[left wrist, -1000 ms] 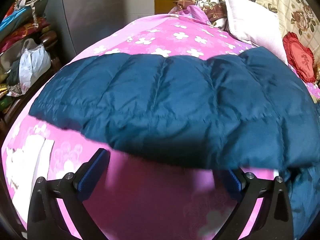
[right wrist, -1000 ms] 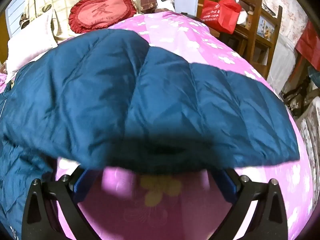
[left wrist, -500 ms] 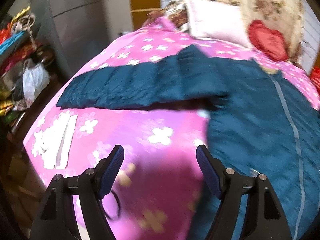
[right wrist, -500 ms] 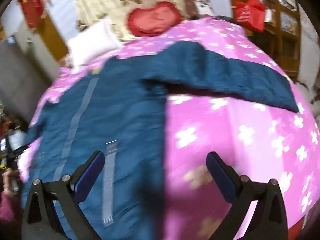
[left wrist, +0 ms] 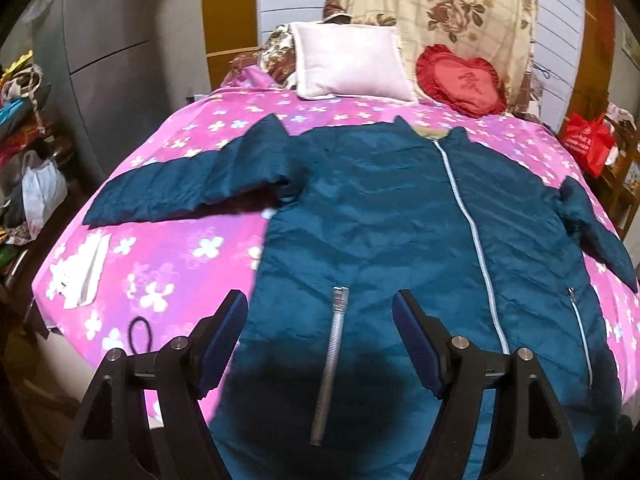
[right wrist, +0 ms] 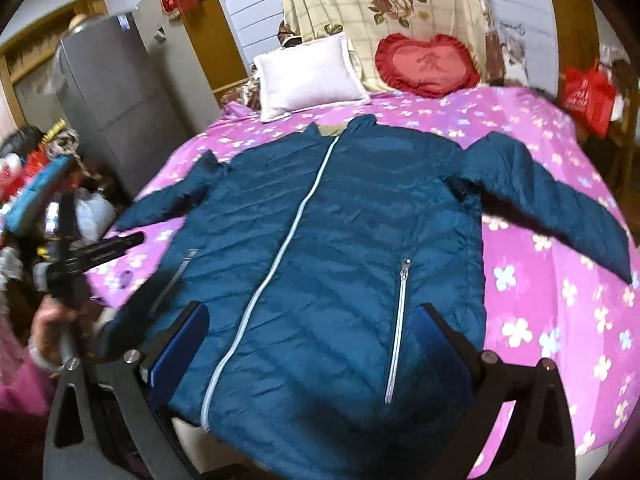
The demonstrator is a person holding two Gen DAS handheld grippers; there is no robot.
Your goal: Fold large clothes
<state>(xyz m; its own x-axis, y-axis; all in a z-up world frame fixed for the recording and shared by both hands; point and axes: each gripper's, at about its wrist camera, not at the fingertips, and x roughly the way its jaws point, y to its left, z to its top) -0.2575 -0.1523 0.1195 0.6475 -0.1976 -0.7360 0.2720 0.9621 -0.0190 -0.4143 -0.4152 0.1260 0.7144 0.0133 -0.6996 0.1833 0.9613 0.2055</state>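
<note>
Risk: with the left claw (left wrist: 320,344) and right claw (right wrist: 310,354) both spread apart and holding nothing above the hem of the jacket (left wrist: 400,220) lying flat, zipped, ahead on the bed (left wrist: 192,248), your pinch may catch only the slippery top layer, skewing the fold.

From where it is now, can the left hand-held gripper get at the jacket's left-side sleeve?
Probably yes. The left hand-held gripper is open and empty above the jacket. The sleeve lies flat on the pink bedspread with nothing on it.
</note>
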